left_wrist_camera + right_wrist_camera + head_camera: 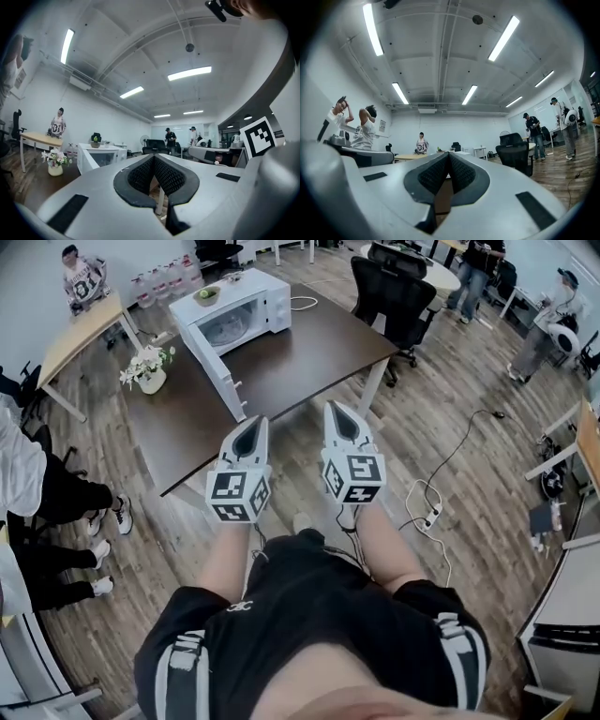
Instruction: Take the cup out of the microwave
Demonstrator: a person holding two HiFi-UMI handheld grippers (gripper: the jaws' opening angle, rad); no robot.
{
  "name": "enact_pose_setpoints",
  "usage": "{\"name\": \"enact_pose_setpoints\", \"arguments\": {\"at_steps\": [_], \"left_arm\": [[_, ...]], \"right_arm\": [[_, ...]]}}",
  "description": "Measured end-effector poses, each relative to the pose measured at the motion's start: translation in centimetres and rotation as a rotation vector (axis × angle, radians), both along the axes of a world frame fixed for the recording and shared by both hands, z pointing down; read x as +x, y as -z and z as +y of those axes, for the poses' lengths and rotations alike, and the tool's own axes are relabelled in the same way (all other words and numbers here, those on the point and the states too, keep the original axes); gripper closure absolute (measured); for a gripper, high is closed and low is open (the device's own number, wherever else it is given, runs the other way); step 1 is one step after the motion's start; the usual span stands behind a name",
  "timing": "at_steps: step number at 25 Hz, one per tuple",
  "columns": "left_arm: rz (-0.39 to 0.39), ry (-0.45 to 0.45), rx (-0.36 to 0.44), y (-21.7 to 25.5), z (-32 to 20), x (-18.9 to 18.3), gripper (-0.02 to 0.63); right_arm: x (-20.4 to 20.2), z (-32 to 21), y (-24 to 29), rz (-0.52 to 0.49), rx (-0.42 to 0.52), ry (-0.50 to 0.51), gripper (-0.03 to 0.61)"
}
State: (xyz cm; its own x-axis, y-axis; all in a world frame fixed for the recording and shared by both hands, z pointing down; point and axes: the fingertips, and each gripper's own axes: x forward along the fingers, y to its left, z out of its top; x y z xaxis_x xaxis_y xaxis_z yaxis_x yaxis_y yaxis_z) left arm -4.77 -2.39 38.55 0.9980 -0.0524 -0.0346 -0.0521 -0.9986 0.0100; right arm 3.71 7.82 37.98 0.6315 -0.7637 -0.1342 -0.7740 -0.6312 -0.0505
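A white microwave (246, 307) stands at the far end of a dark brown table (300, 357), with its door (216, 369) swung open toward me. I cannot make out a cup inside it. A small bowl with something green (206, 294) sits on top. My left gripper (251, 435) and right gripper (339, 421) are side by side over the floor, short of the table's near edge. Both point level at the table, shut and holding nothing. The left gripper view shows the microwave (104, 154) beyond the closed left gripper (153, 158). The right gripper (449, 155) also has its pads together.
A vase of flowers (147, 371) stands on the table's left end. A black office chair (398, 292) is at the table's far right. A power strip and cable (428, 517) lie on the wood floor to my right. People stand at the left edge and far right.
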Motion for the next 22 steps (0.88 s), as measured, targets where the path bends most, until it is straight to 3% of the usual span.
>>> {"name": "enact_pose_setpoints", "arguments": {"at_steps": [7, 12, 16, 22], "left_arm": [[-0.009, 0.026, -0.015, 1.4, -7.2, 13.1, 0.612], [-0.011, 0.051, -0.021, 2.0, -12.1, 20.1, 0.612], [-0.022, 0.087, -0.028, 1.8, -15.3, 23.4, 0.612], [-0.041, 0.177, -0.041, 0.9, -18.5, 25.4, 0.612]], "right_arm": [[12.5, -8.0, 2.0, 0.007, 0.001, 0.061, 0.578], [19.6, -13.3, 2.0, -0.014, -0.003, 0.102, 0.578], [23.3, -16.7, 1.4, -0.042, -0.006, 0.134, 0.578], [26.4, -20.9, 0.2, -0.07, 0.002, 0.224, 0.578]]}}
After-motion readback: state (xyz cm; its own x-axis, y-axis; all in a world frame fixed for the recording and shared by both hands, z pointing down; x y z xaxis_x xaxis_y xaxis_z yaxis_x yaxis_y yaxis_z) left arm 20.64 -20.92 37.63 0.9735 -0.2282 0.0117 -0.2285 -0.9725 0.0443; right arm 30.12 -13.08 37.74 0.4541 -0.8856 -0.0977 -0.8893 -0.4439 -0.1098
